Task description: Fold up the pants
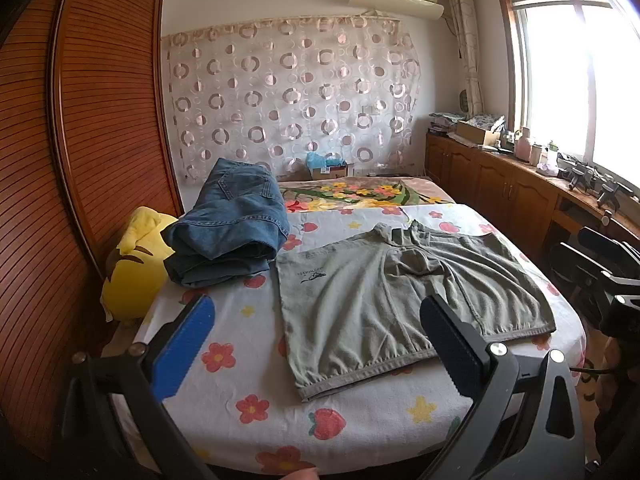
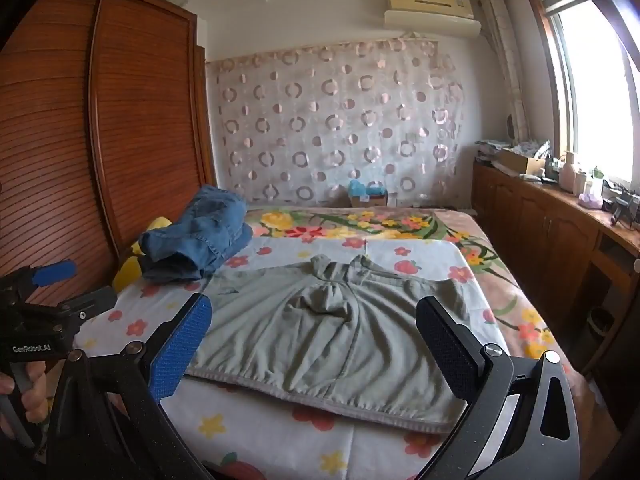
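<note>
Ahead: grey-green pants (image 2: 332, 336) spread crosswise beyond both spread-wide, empty grippers, right gripper (image 2: 312, 344) squarer, left gripper (image 1: 316, 344) offset.

Grey-green pants (image 2: 336, 332): soft matt cloth, wrinkled. Folded jeans (image 1: 232, 224): coarse blue denim. Wardrobe (image 1: 100, 112): glossy slatted wood; bedsheet (image 1: 248, 364) matt printed cotton.

White lettering reading "GenRobot.AI" stands on the black body of the left hand-held gripper (image 2: 74, 286), seen in the right wrist view. The grey-green pants (image 1: 400, 300) carry a small dark printed logo, too small to read.
</note>
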### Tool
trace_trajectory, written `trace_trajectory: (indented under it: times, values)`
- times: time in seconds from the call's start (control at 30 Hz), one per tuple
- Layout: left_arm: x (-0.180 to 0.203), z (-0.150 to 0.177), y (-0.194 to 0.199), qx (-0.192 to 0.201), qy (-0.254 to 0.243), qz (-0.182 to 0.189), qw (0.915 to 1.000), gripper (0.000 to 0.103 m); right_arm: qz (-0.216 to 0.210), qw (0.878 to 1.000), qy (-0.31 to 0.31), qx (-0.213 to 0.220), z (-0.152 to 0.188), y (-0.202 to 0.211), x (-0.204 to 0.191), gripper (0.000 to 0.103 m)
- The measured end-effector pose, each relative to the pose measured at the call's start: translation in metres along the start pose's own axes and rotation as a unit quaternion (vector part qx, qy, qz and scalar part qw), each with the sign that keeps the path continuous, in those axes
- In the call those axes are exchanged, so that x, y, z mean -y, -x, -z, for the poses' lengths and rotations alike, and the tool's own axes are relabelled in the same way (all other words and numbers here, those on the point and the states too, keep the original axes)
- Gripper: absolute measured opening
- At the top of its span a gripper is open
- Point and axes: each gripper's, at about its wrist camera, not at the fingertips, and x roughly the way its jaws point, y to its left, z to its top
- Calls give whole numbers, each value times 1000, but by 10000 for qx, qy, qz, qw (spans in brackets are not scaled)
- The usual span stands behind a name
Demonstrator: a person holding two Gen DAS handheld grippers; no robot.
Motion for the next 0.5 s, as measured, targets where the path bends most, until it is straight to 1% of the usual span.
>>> trace_trajectory:
  times: [0.43,0.5]
  values:
    - [0,0,-1,5,-15,-3,10000,103,-6,10000,0,19,-8,6,4,103]
    - [0,0,-1,5,-14,-5,10000,103,1,10000,6,26,-5,4,2,103]
